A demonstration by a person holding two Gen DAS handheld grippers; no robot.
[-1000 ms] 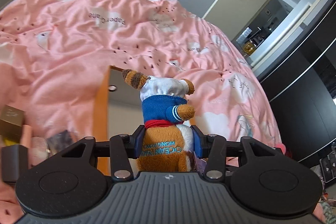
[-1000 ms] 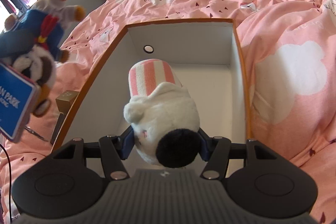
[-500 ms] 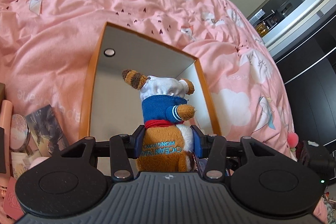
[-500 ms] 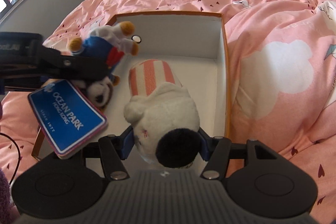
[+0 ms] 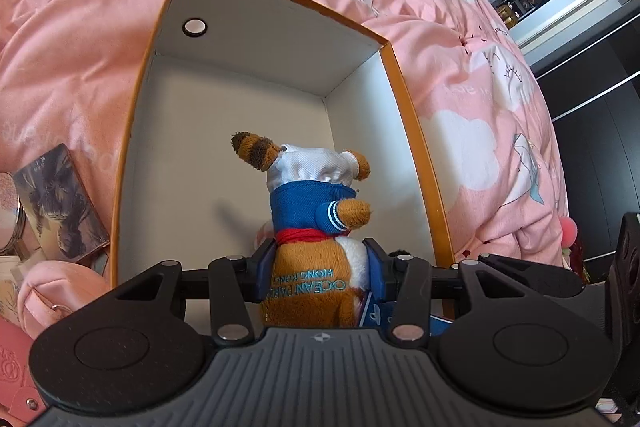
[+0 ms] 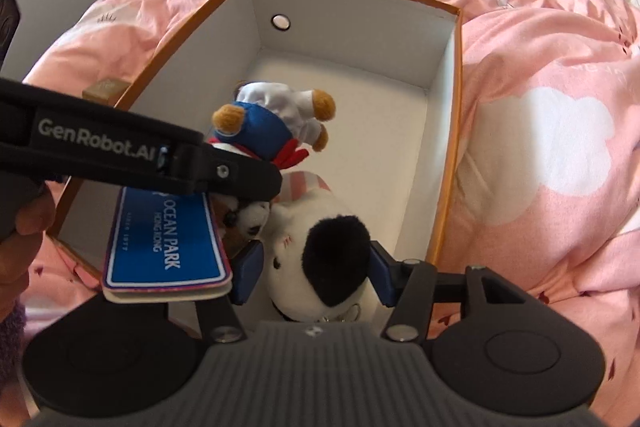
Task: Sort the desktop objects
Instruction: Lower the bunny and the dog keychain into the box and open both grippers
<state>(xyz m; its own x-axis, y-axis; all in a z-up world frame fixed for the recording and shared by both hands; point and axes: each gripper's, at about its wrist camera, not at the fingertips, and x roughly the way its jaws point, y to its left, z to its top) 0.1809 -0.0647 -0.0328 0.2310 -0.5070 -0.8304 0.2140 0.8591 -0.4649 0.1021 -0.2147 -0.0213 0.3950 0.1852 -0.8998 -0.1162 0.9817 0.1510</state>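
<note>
Left gripper clenched on brown plush toy at its head, blue pads pressed into both sides; toy hangs upside down, blue jacket and white trousers, over the inside of the orange-rimmed box. Blue Ocean Park tag dangles from it. Right gripper jaws closing around the black-and-white plush; left pad shows a gap, so not gripping, plush lies low in the box near the front wall. Box sits on pink duvet. Small picture card left of box.
</note>
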